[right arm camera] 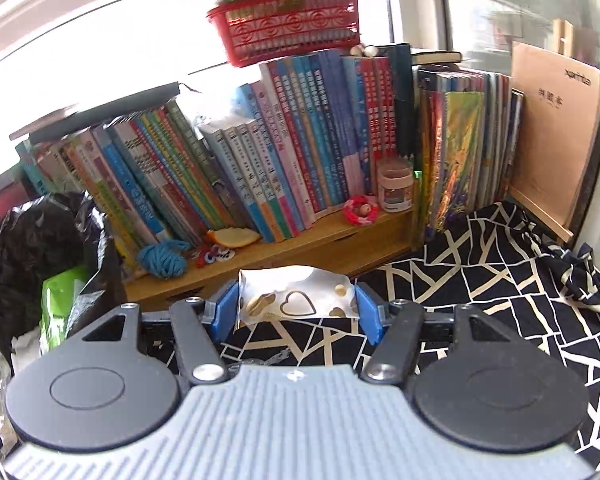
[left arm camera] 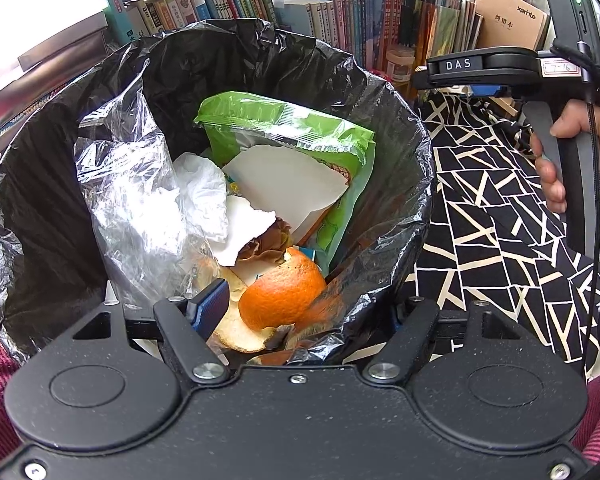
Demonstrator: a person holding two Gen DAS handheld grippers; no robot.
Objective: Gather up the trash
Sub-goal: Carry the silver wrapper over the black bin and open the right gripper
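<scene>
Left wrist view: left gripper (left arm camera: 300, 304) angled down over the near rim of the black trash bag (left arm camera: 40, 200), its fingers straddling that rim; whether the pads press the plastic, cannot tell. Bag mouth wide. Inside: orange peel (left arm camera: 282, 292) nearest, torn white paper (left arm camera: 288, 180), green wrapper (left arm camera: 284, 120), crumpled clear plastic (left arm camera: 136, 204). Right of the bag, black-and-white patterned cloth (left arm camera: 492, 220); above it a hand (left arm camera: 556, 160) on the right gripper's handle. Right wrist view: right gripper (right arm camera: 296, 312) pinching a white wrapper with gold hearts (right arm camera: 296, 294) between its blue pads (right arm camera: 226, 312), lifted clear of the patterned cloth. Bag at far left. Beyond, a wooden shelf (right arm camera: 300, 240) of books (right arm camera: 260, 152), red basket (right arm camera: 288, 24) on top.
</scene>
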